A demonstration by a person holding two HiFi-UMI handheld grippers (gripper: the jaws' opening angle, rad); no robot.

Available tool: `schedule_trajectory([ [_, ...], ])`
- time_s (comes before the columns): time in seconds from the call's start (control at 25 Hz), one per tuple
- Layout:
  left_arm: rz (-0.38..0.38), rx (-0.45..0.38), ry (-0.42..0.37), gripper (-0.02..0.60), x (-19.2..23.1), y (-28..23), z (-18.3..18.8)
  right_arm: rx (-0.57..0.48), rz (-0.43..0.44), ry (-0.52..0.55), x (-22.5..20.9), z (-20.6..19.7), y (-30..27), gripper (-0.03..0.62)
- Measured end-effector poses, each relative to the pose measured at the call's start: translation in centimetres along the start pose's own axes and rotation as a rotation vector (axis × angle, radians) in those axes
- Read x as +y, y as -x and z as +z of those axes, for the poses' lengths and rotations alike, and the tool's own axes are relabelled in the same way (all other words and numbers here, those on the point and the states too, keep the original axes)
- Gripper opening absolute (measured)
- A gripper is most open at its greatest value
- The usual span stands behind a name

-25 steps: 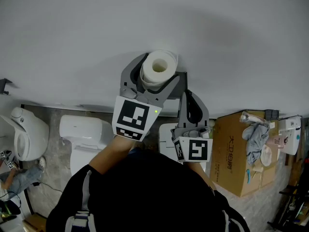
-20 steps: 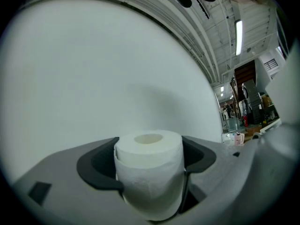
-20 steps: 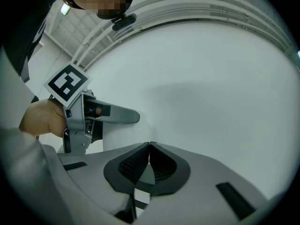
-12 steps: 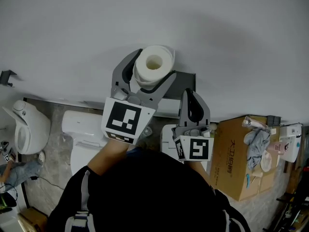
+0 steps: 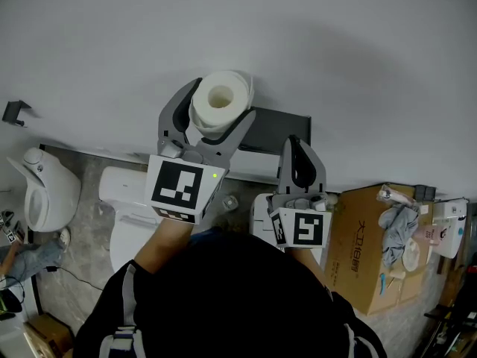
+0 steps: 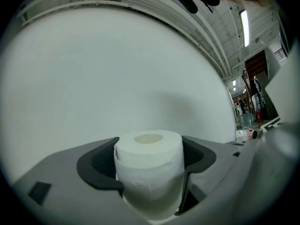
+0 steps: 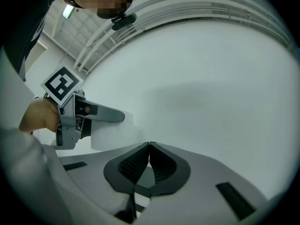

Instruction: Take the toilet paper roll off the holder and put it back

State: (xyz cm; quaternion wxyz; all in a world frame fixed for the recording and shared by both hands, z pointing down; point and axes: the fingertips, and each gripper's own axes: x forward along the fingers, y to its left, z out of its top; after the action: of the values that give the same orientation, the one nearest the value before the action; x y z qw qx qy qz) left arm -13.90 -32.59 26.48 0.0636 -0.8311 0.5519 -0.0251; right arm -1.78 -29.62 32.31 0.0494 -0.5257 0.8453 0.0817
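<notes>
The toilet paper roll [image 5: 220, 99], clamped by the wide-spread left gripper [image 5: 218, 112] at upper centre, should be kept level and uncrushed.

Cardboard box [image 5: 359, 239] btm R w/ grey cloth [image 5: 396, 219] on top; white toilet [image 5: 46, 194] far L on grey floor [image 5: 83, 233].

Toilet paper roll [image 5: 220, 104] within left claw [image 5: 222, 100], holder [image 5: 279, 129] on wall [image 5: 343, 51] just right, right claw [image 5: 295, 145] below holder

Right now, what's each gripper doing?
Left gripper: closed on the toilet paper roll.
Right gripper: closed, holding nothing.
</notes>
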Motion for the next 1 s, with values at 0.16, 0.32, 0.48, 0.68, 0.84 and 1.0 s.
schedule_trajectory([
  [0.16,0.032,0.01,0.003,0.39,1.1,0.7,-0.4,0.001,0.004,-0.001,0.3,0.0,-0.2,0.023],
  [0.32,0.055,0.019,0.001,0.39,1.8,1.2,-0.8,0.001,0.008,-0.002,0.5,0.0,-0.4,0.023],
  [0.48,0.07,0.038,0.003,0.39,2.2,1.7,-1.7,0.001,0.01,-0.003,0.7,0.0,-0.4,0.023],
  [0.68,0.078,0.056,0.018,0.39,2.5,2.0,-2.7,0.005,0.014,-0.003,0.7,-0.2,-0.5,0.023],
  [0.84,0.085,0.067,0.021,0.39,2.8,2.1,-3.2,0.009,0.013,-0.003,0.6,-0.3,-0.6,0.023],
  [1.0,0.086,0.072,0.02,0.39,2.9,2.1,-3.4,0.011,0.013,-0.004,0.6,-0.4,-0.7,0.023],
])
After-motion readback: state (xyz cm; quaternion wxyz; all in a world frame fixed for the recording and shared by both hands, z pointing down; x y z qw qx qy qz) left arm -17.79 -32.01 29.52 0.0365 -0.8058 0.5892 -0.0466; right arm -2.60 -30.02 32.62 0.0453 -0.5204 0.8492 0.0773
